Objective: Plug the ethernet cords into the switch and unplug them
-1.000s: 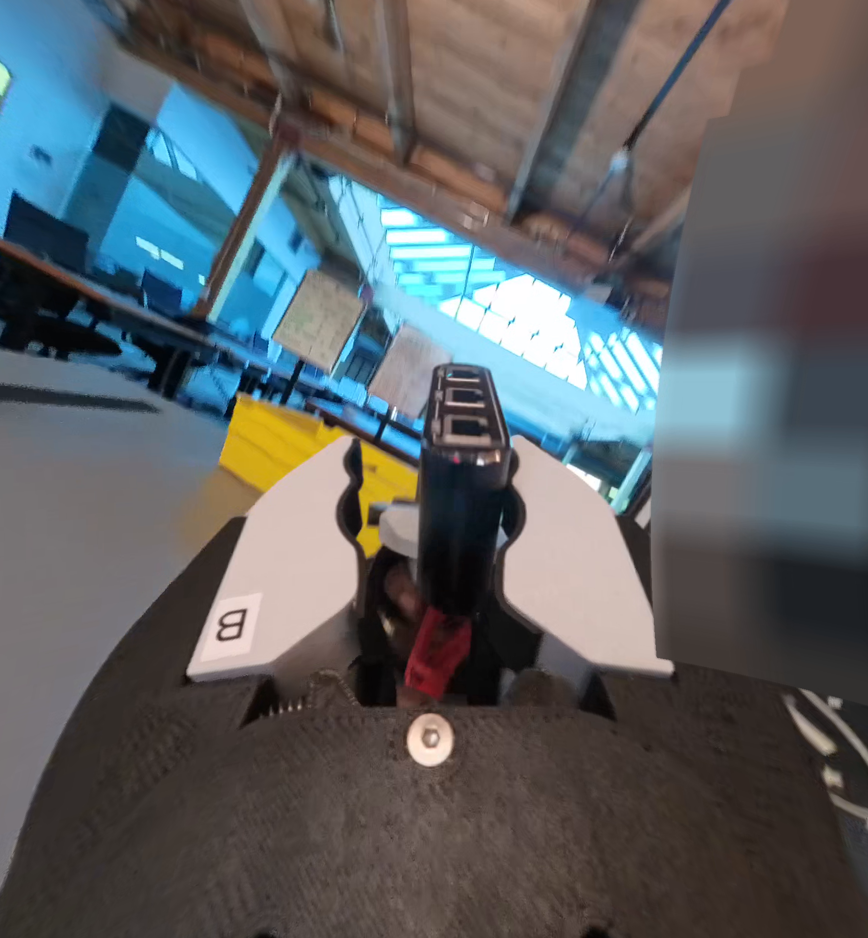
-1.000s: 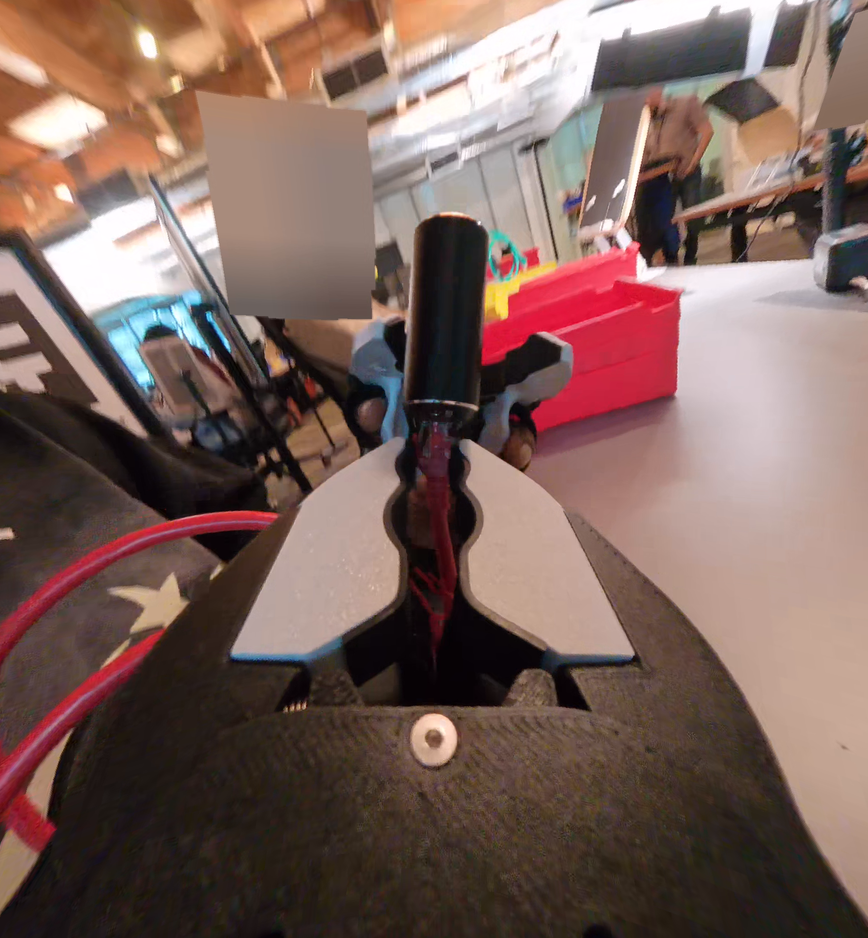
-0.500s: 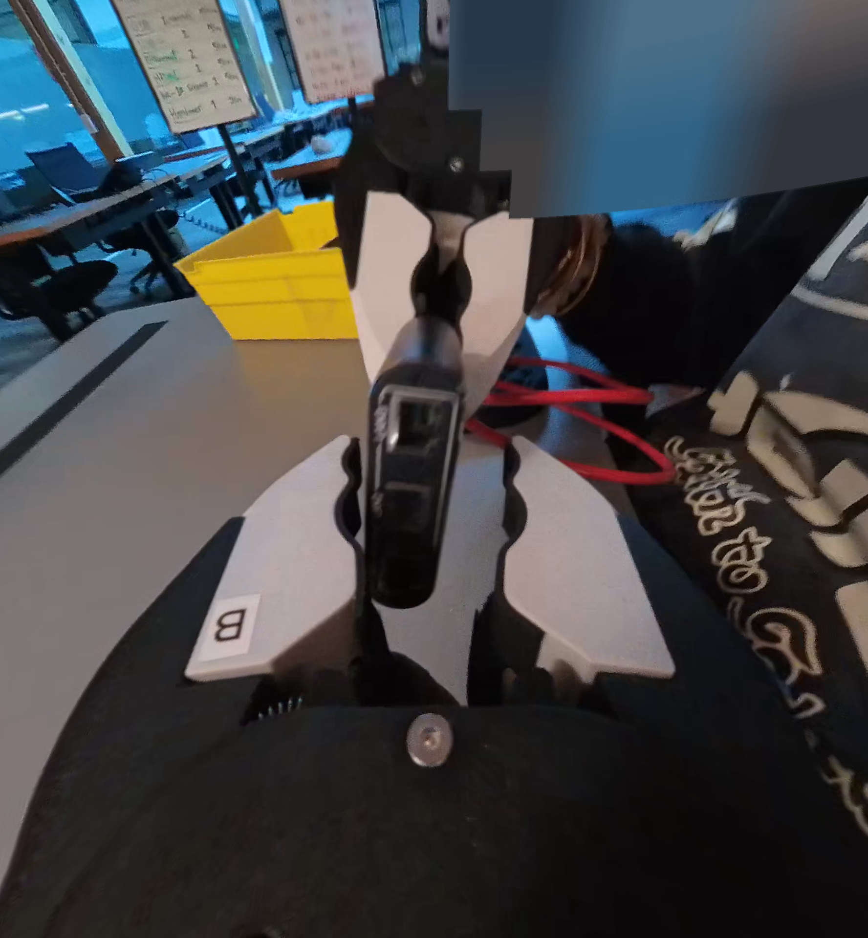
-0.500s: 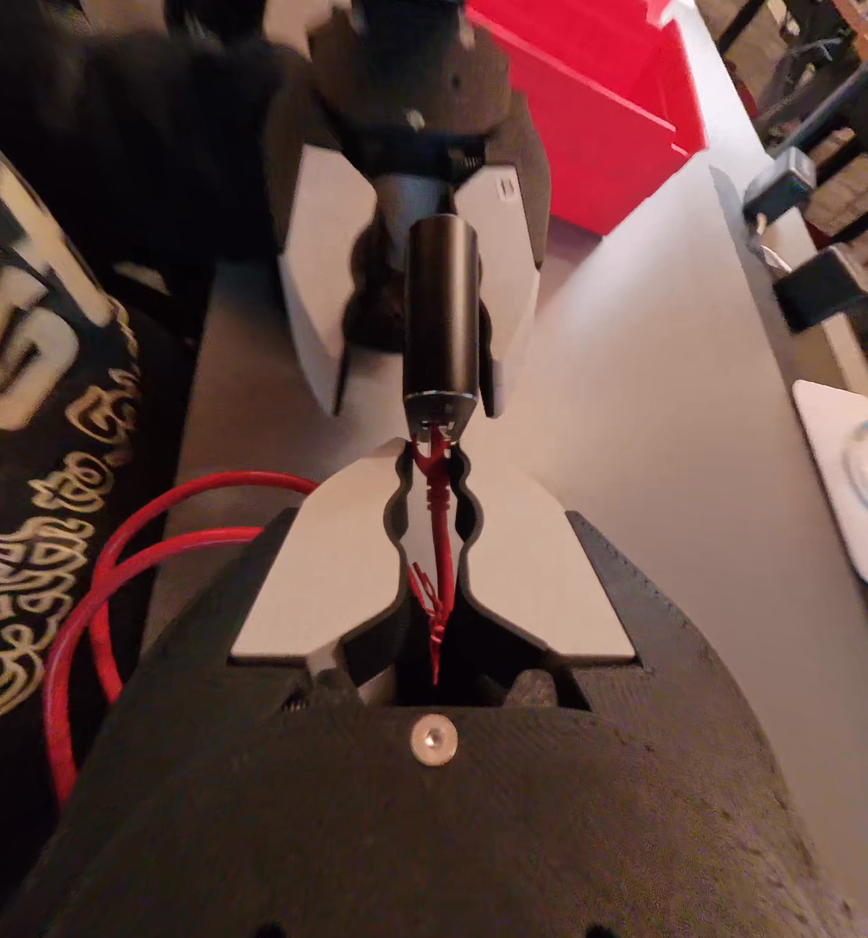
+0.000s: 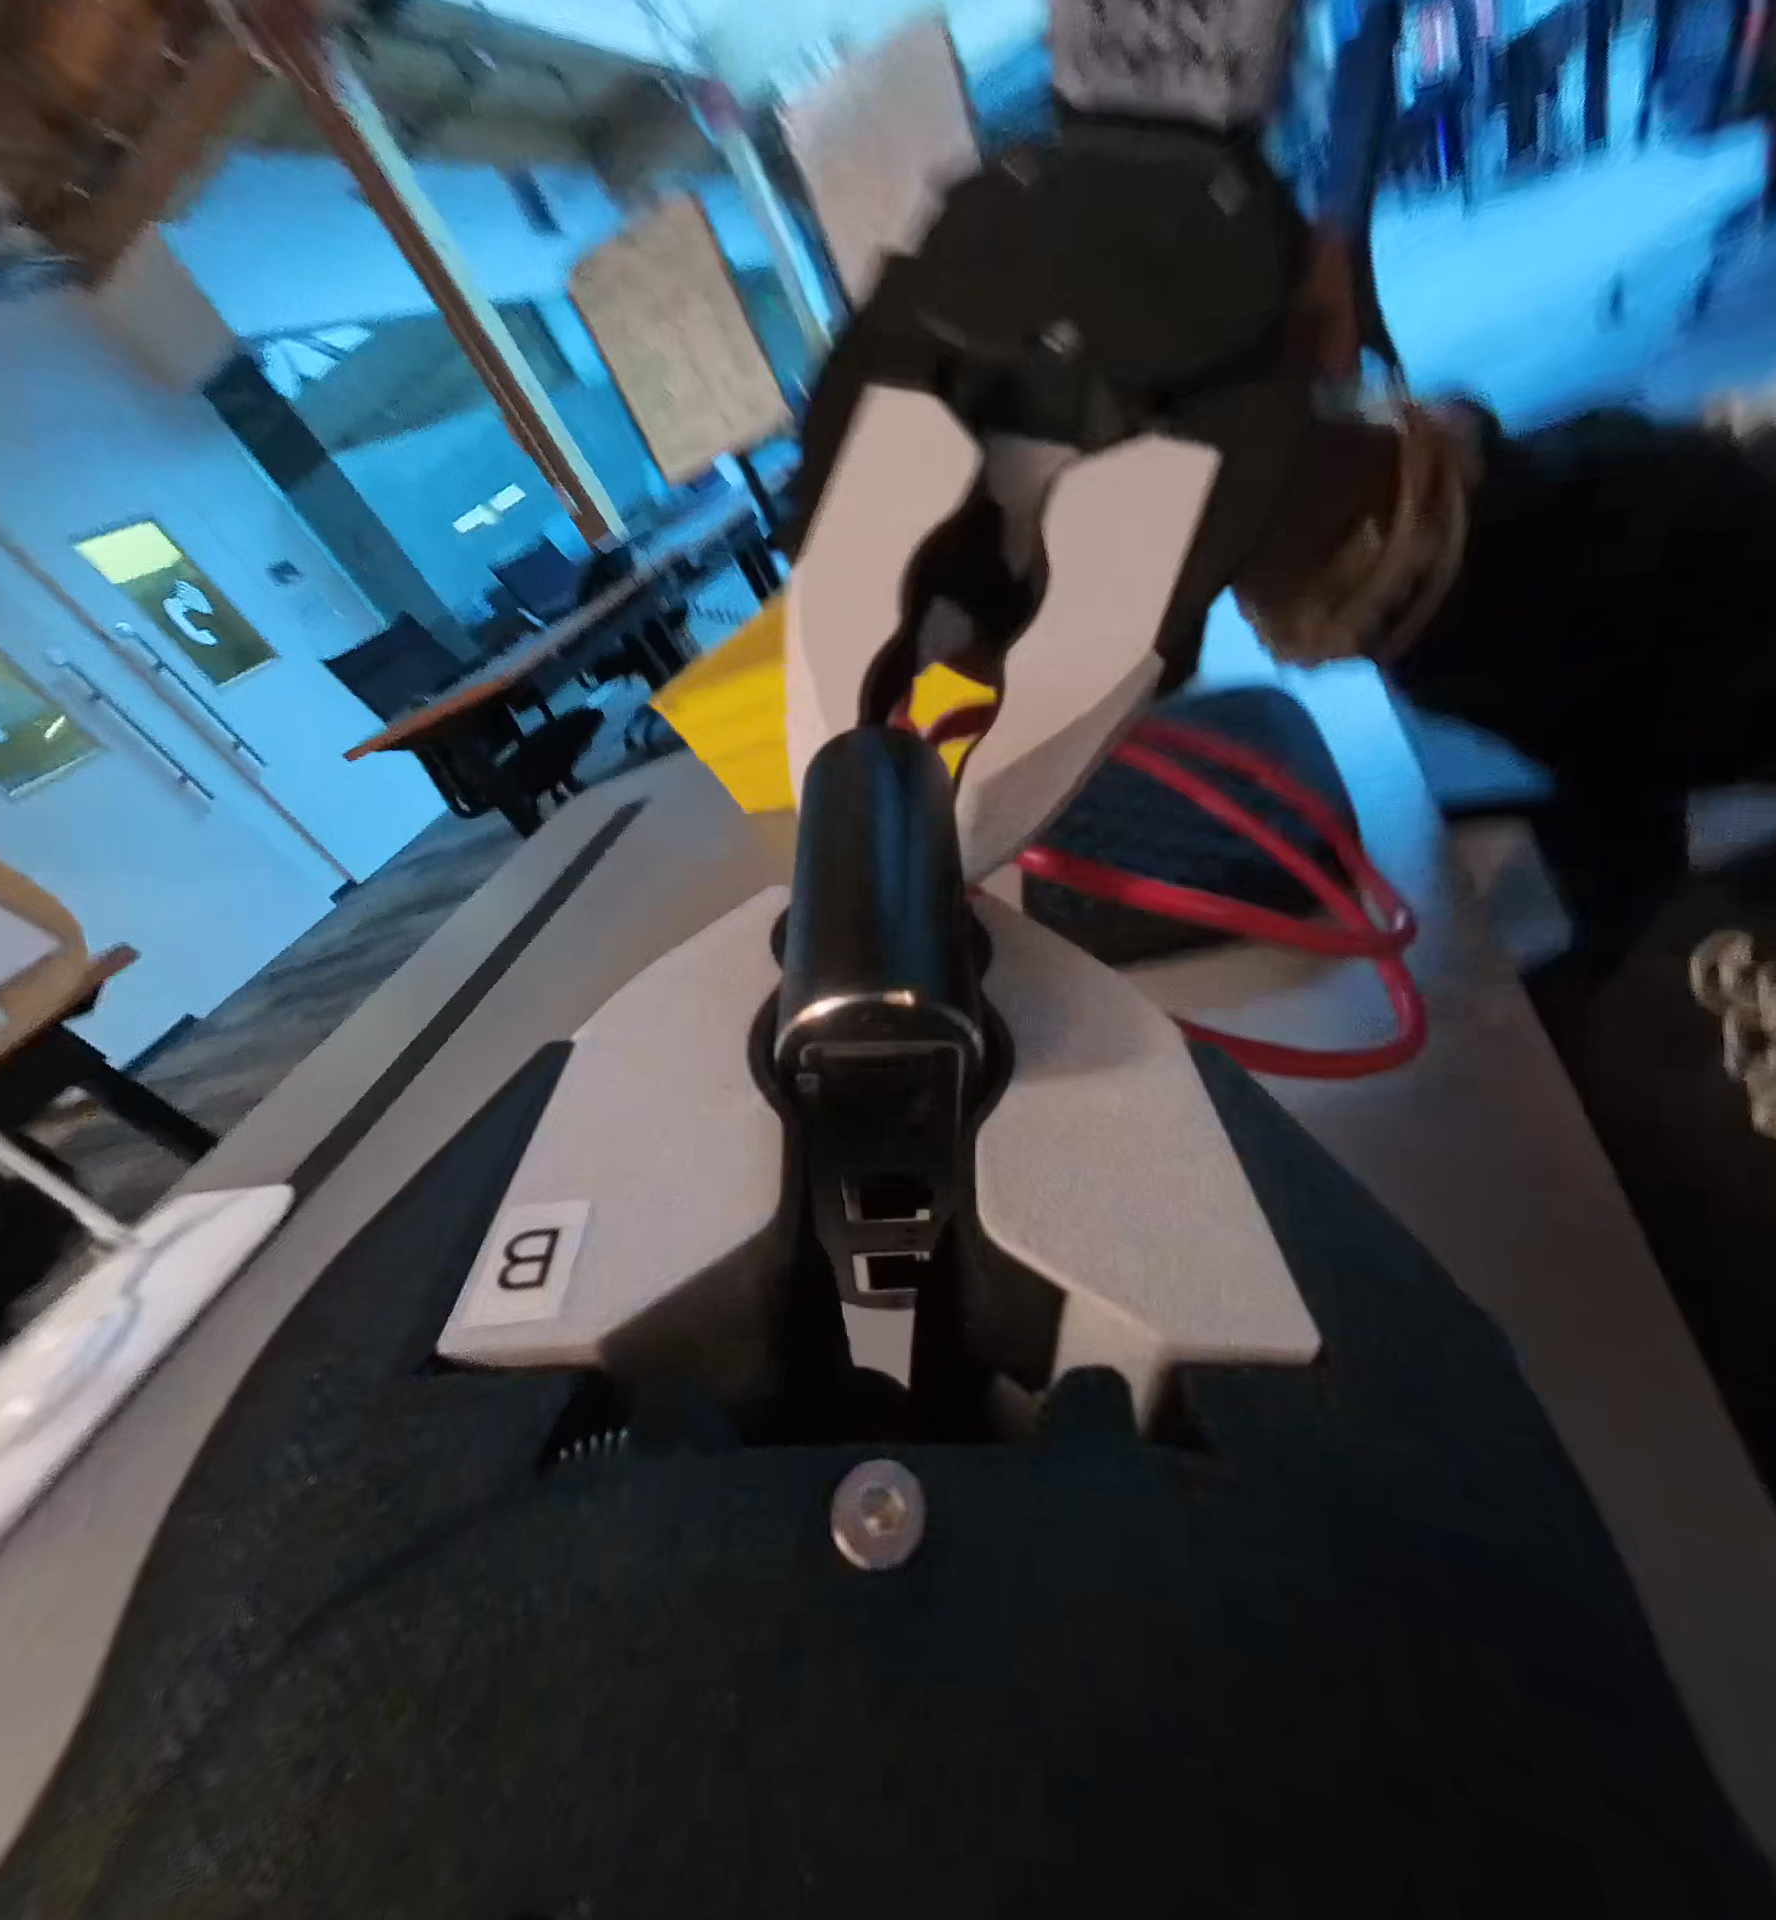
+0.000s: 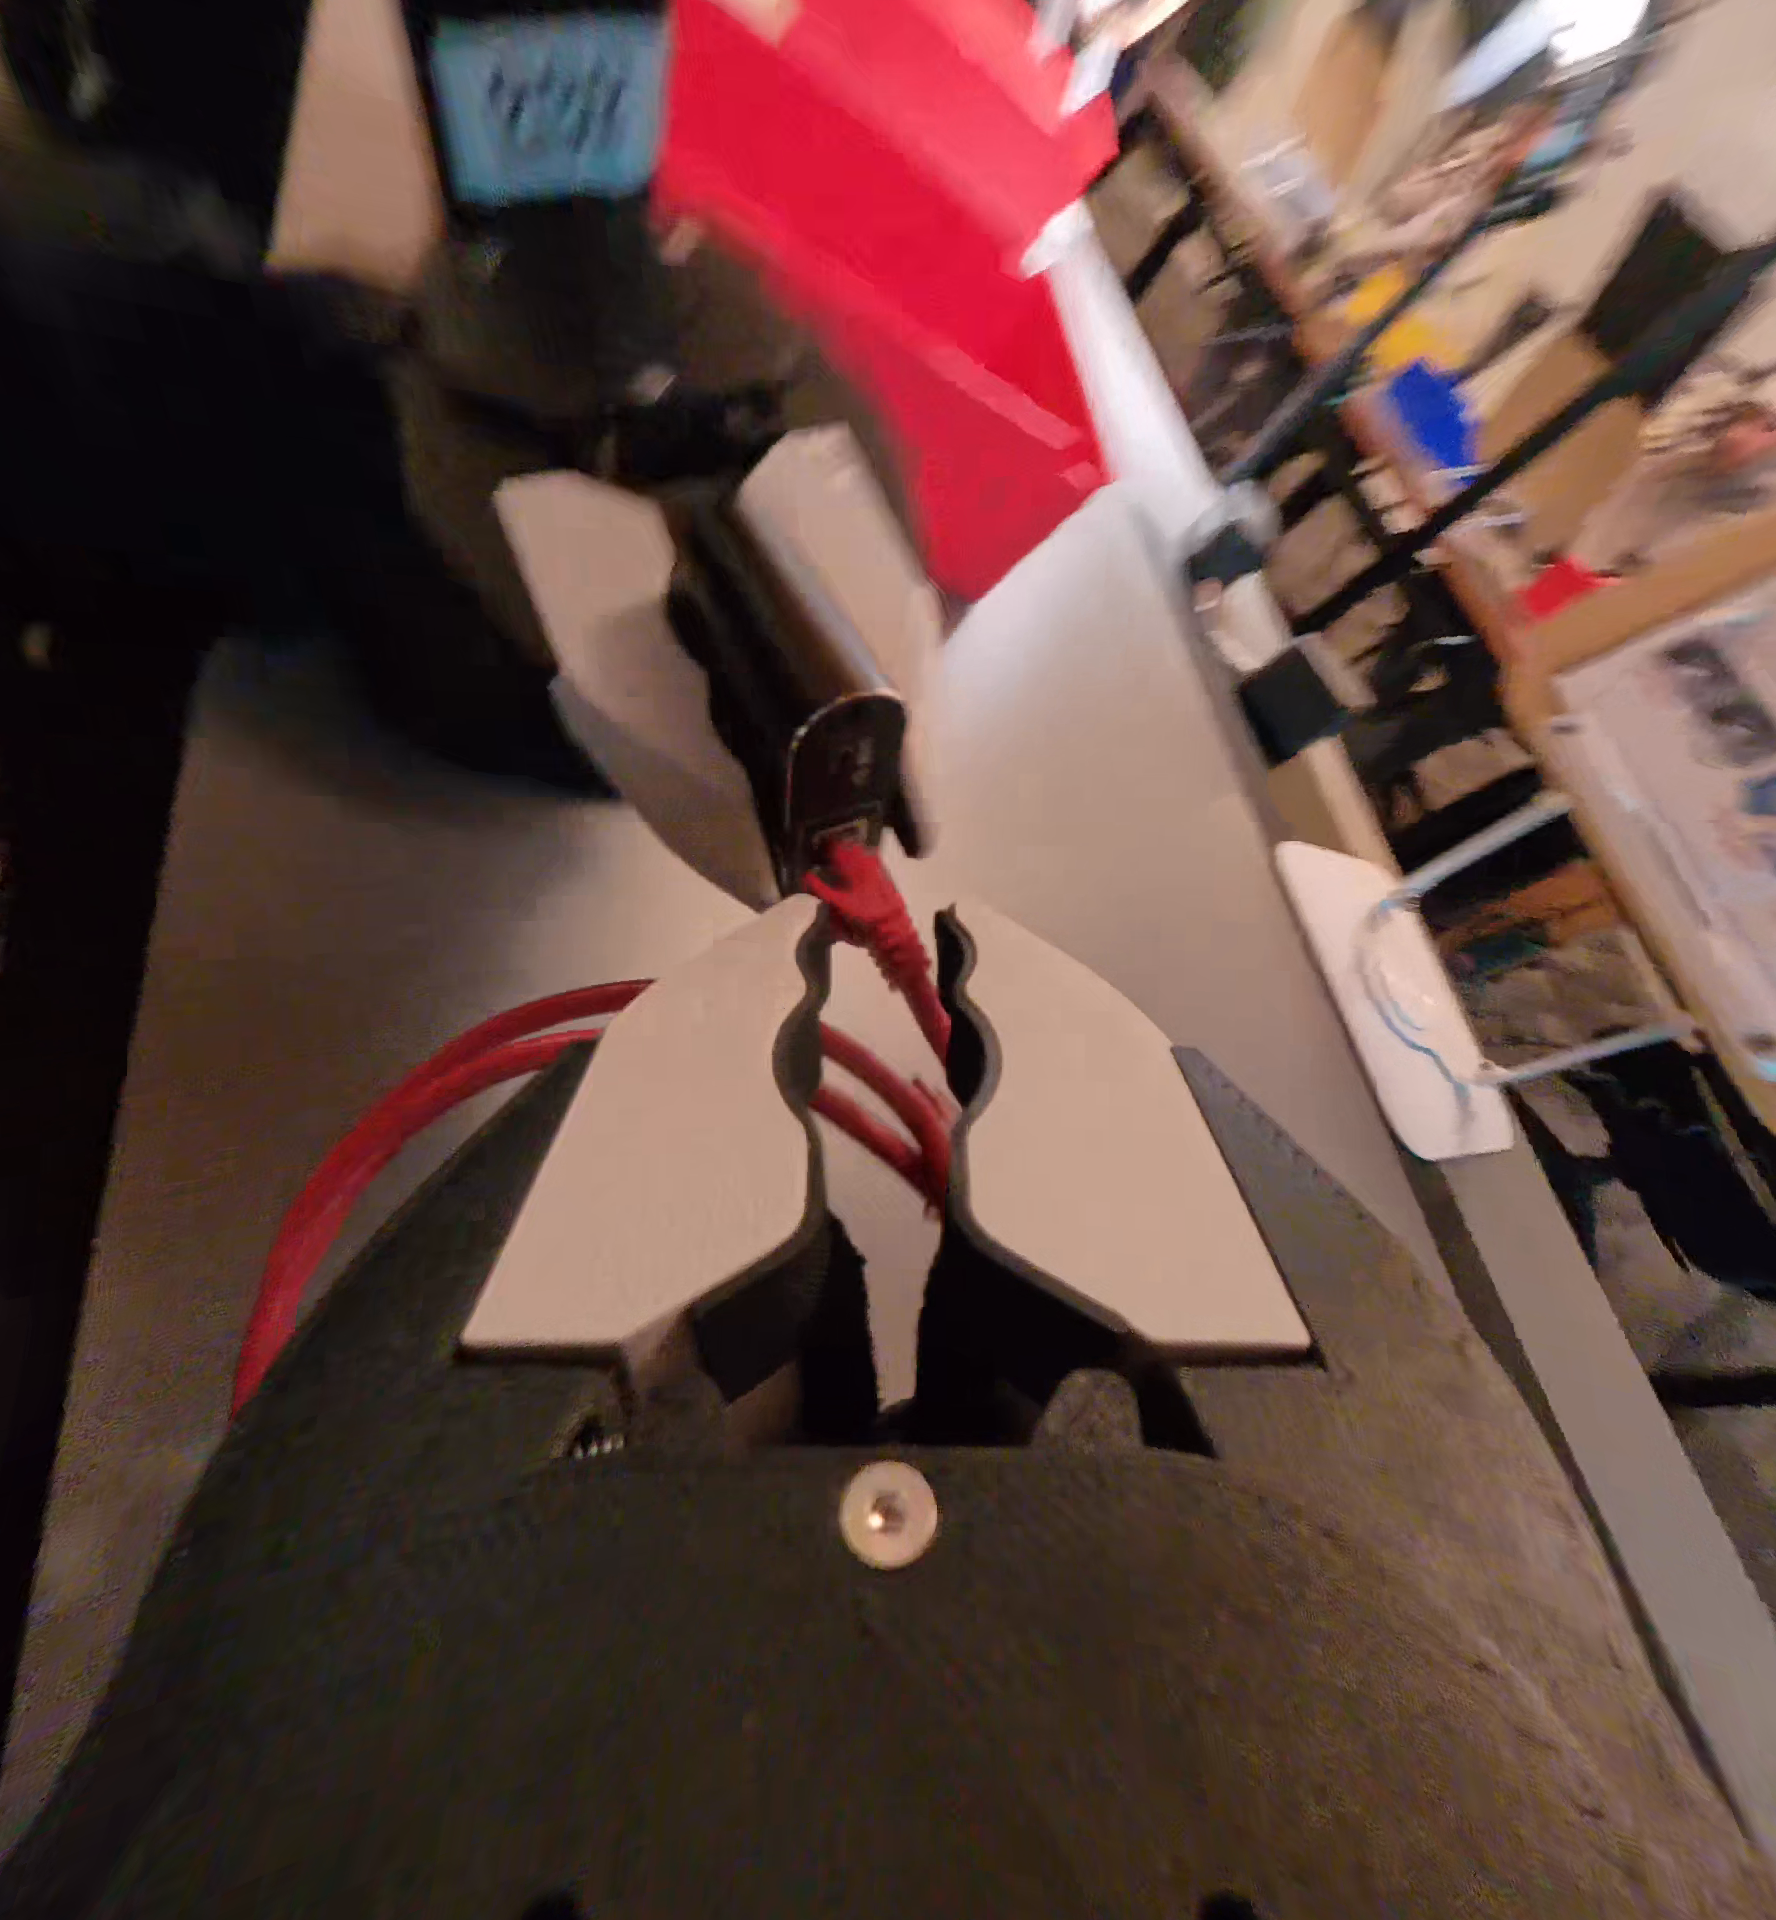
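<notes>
The right gripper (image 6: 879,925) has just spread off the red ethernet cord (image 6: 879,920), now seated; the left gripper (image 5: 879,977) pinches the slim black switch (image 5: 873,914).

Switch (image 5: 879,940): slim black bar with rounded ends, lifted above the grey bench (image 6: 344,883), its row of ports facing the left wrist camera. Ethernet cord (image 6: 868,920): red, its booted plug seated in a port at the switch's far end (image 6: 848,769), the rest trailing back in loose loops (image 5: 1310,935) over the bench
</notes>
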`<state>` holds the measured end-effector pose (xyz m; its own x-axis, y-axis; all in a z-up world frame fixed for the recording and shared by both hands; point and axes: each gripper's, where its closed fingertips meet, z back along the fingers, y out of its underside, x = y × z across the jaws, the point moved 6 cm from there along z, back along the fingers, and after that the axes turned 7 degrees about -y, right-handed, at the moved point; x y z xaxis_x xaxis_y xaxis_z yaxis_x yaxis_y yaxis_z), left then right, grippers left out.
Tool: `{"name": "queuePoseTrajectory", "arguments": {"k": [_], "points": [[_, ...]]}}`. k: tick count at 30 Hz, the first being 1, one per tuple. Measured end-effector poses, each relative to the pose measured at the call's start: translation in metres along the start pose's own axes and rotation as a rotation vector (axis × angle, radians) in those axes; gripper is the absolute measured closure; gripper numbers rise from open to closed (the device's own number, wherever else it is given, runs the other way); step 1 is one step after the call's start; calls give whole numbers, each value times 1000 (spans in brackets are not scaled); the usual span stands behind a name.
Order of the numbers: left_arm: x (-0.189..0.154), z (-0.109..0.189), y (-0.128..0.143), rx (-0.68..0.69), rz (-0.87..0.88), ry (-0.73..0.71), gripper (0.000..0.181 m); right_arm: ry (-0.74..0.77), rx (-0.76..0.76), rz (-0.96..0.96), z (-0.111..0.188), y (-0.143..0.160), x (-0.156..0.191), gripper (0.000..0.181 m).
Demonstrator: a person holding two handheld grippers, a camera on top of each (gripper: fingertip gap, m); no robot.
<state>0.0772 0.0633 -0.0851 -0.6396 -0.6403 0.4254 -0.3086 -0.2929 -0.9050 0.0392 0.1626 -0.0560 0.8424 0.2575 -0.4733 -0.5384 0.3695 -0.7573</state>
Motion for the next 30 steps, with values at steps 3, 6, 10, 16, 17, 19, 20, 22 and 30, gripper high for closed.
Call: {"name": "queuePoseTrajectory", "arguments": {"k": [3, 6, 10, 16, 17, 19, 20, 22, 30], "points": [[29, 2, 6, -112, 322, -174, 155, 184, -336, -194, 28, -19, -22, 163], [50, 14, 6, -206, 505, -345, 154, 30, -842, -387, 56, -49, -11, 167], [64, 24, 13, -329, 801, -393, 155, -340, -1208, -739, 18, -58, 29, 162], [56, 24, 8, -508, 1029, -228, 155, -220, -1135, -1214, -51, 10, 15, 148], [52, 21, 7, -512, 1031, -203, 155, -135, -1132, -1178, -46, 18, 5, 147], [43, 14, 3, -526, 1041, -117, 155, -50, -1084, -1022, -36, 22, -4, 142], [37, 9, 0, -526, 1042, -61, 155, -65, -1071, -965, -34, 19, -5, 138], [24, 1, -5, -532, 1043, 28, 155, -145, -1106, -903, -28, 10, -3, 147], [-6, 5, -33, -609, 644, 70, 154, -230, -1120, -517, -4, -13, 15, 168]]}}
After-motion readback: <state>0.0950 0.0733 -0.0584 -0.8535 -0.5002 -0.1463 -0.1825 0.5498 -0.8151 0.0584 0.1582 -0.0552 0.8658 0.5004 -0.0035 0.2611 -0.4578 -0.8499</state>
